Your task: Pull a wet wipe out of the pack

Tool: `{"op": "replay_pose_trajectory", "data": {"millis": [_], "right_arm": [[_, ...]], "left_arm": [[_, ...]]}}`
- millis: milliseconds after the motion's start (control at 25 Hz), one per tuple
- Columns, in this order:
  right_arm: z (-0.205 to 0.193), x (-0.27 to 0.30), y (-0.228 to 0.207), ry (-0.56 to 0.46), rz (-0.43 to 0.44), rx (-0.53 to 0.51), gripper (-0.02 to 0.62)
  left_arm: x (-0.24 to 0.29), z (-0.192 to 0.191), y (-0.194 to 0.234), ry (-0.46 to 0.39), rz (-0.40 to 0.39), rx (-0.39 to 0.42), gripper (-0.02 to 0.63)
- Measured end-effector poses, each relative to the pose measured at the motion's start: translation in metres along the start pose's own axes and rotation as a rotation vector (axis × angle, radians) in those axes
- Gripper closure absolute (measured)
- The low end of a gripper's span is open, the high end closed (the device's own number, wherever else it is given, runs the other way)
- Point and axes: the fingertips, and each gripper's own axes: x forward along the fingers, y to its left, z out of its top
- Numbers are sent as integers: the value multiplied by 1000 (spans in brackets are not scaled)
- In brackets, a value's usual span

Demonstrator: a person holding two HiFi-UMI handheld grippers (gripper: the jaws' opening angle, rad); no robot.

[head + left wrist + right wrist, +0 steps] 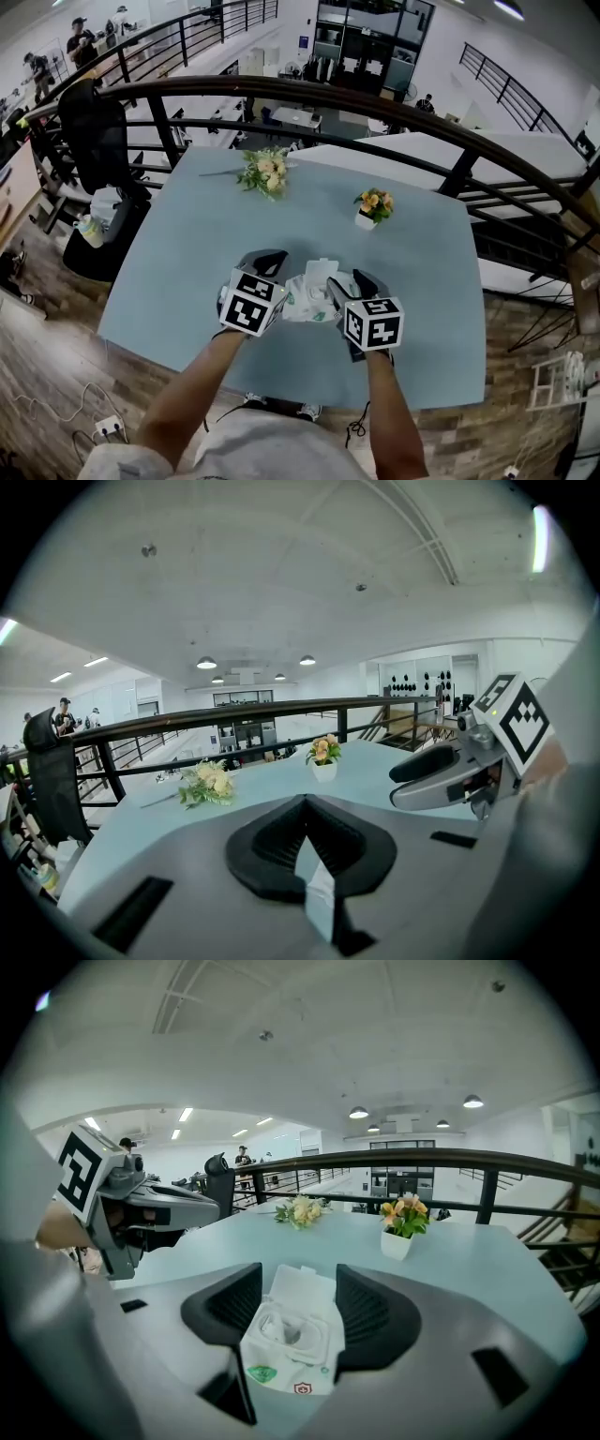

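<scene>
Crowding the near edge of the surface (187, 281), open room ahead, the right claw (295, 1288) is clamping the wipe pack (281, 1358), lid-end pointing away; the left claw (305, 806) is pinching a wet wipe (319, 892).

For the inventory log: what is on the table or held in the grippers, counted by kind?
pack: 1
wipe: 1
flower bunch: 1
flower pot: 1
Total: 4
</scene>
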Motion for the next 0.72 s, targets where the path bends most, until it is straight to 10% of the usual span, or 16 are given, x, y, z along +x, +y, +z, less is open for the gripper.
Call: {"op": "replay_pose_trajectory", "data": {"millis": [720], "right_arm": [[-54,33,20,131,85,16,377]], "left_arm": [[-10,-33,6,53,27,-17,612]]}}
